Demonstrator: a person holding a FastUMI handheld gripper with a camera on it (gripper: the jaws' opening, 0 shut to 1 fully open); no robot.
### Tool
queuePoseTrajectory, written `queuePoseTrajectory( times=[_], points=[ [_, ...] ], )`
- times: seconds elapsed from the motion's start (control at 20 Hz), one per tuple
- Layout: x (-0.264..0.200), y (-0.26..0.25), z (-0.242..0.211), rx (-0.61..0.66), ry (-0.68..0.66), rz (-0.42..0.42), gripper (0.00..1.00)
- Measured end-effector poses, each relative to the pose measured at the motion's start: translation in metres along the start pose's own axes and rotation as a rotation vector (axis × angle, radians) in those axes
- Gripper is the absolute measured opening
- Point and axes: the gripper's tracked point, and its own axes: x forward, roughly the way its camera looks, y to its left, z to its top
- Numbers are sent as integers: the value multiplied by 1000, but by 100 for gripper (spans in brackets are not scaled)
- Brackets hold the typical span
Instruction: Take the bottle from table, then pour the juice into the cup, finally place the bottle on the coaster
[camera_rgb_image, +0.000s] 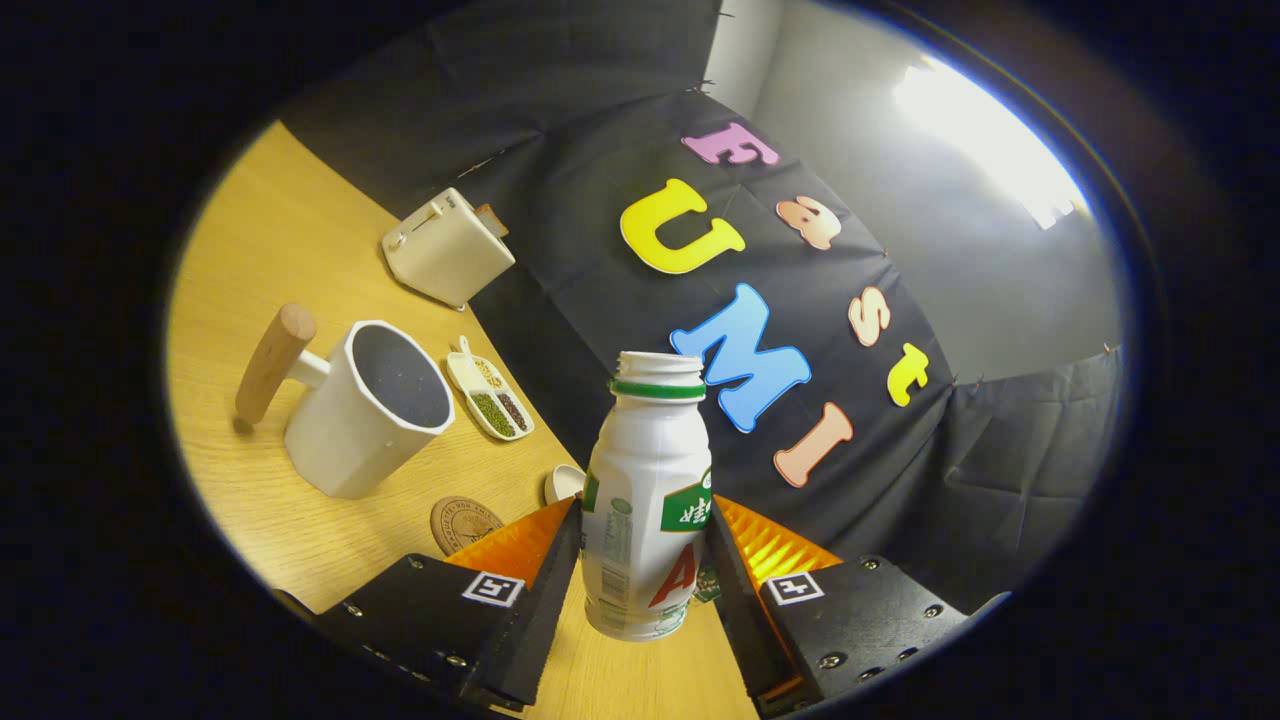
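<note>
Tool (645, 560) closed on uncapped bottle (645, 500), both fingers pressing its sides, bottle apparently lifted off worktop (300, 250). Cup (370, 410) stands beside it, coaster (465, 525) between them. Advice: carry mouth over cup rim, tilt slowly. Seed dish (492, 400), toaster (447, 247) behind cup, near worktop edge.
</note>
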Motion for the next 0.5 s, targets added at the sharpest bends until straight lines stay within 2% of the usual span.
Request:
queuePoseTrajectory(
  times=[0.5],
  points=[
    [-7,30,12,-326,-35,-57,73]
  ],
)
